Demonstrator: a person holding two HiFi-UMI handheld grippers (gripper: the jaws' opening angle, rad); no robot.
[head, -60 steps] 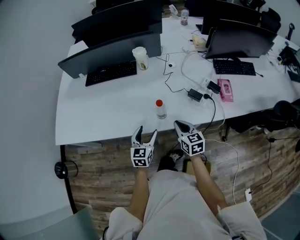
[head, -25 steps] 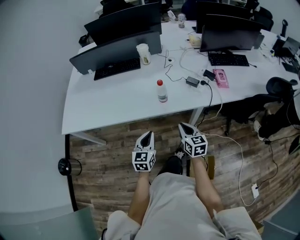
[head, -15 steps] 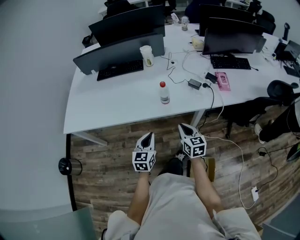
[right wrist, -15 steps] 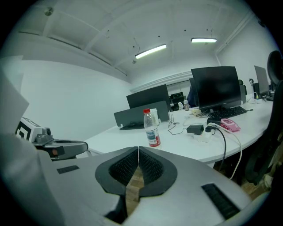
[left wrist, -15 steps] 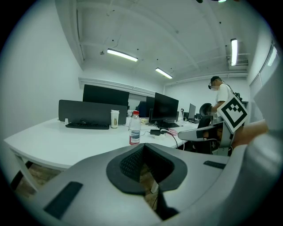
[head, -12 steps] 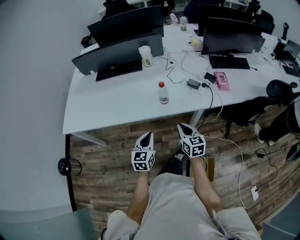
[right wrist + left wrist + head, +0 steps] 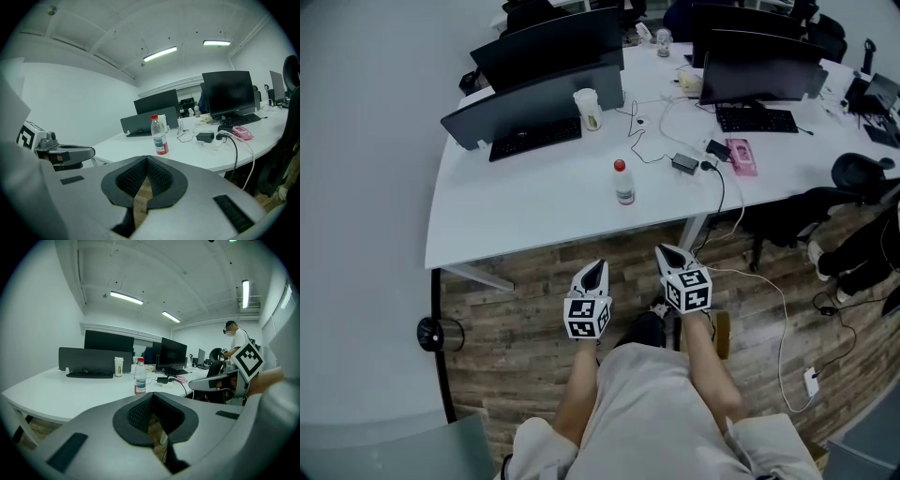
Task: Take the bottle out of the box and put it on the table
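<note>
Head view: water bottle [image 7: 623, 182] upright on white tabletop [image 7: 516, 211], near front edge; task looks done. Left gripper [image 7: 596, 269] and right gripper [image 7: 668, 253] over plank floor [image 7: 516, 309], well apart from bottle; advice: approach no closer, avoid knocking it.

Left gripper view: jaws together, nothing between.

Right gripper view: jaws together, empty. Office room: monitors, keyboards, cables, ceiling strip lights.

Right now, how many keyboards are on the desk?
2. The left keyboard lies before the near left monitor; the right keyboard lies before the right monitor. Others may hide behind the monitors.
</note>
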